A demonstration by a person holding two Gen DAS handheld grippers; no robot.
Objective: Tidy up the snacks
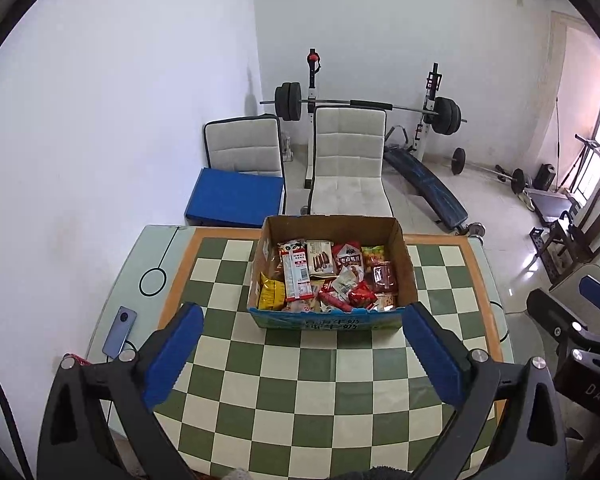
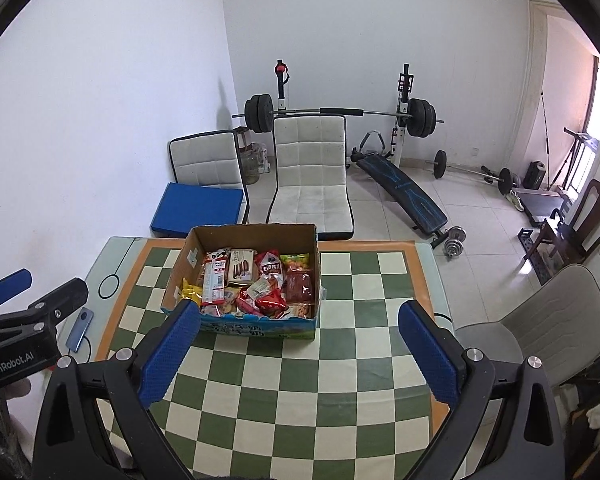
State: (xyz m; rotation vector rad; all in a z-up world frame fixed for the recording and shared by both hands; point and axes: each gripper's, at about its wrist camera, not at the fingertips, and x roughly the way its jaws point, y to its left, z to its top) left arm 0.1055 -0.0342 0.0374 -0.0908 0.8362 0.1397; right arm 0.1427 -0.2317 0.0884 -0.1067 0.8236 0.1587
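- The counter [image 1: 340, 380], covered in a green-and-cream check, is carrying the cardboard box [image 1: 332, 276] at its far middle, with both claws hanging on the box's near side.
- The box is lying straight ahead of the left claw [image 1: 305, 318], long axis running toward the chairs; it is sitting ahead and to the left of the right claw [image 2: 299, 316], so the left looks better lined up.
- Both claws are standing spread wide, gripping nothing.
- The snacks [image 1: 324, 276] are filling the box in a loose heap of red, yellow and white packets.
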